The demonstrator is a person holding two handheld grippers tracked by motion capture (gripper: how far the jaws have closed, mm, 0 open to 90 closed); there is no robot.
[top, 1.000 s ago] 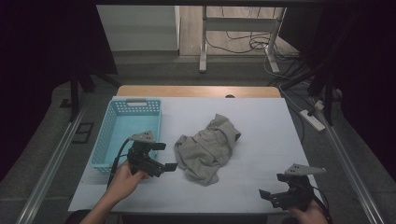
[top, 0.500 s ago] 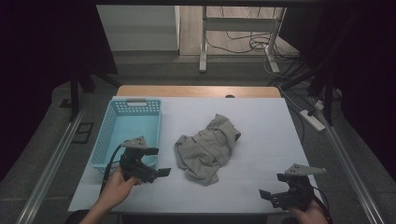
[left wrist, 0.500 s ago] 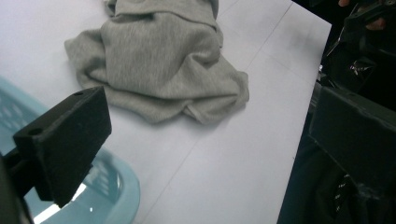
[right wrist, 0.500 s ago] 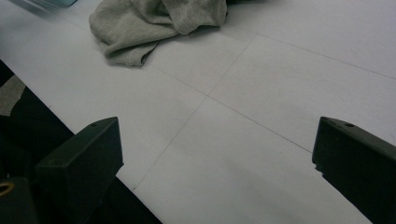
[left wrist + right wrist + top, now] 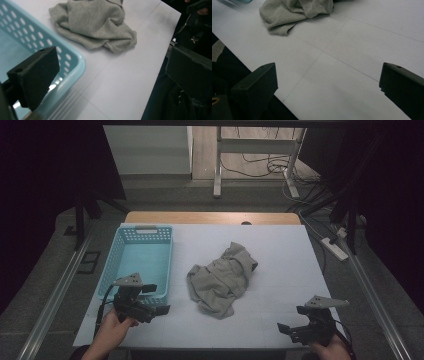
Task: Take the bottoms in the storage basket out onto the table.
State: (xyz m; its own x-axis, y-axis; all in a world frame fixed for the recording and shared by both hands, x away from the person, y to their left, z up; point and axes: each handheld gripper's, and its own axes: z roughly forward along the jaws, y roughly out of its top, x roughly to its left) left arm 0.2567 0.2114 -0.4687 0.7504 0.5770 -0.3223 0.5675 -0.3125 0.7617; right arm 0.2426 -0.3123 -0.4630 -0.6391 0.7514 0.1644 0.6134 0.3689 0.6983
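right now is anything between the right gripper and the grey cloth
No, just bare white table lies between the right gripper and the grey cloth, clearest in the right gripper view.

The crumpled cloth [image 5: 220,279] at the tabletop's centre is plain light grey, a fine knit with a faint heathered fleck in the left gripper view. At its 9 o'clock, the basket [image 5: 141,234] is pale turquoise blue, its walls patterned with rows of small oval holes. The tabletop [image 5: 285,250] is white, crossed by thin grey lines, with a tan wooden strip along its 12 o'clock edge. Both the left gripper [image 5: 156,298] and right gripper [image 5: 281,328] are black, each topped by a grey plate.
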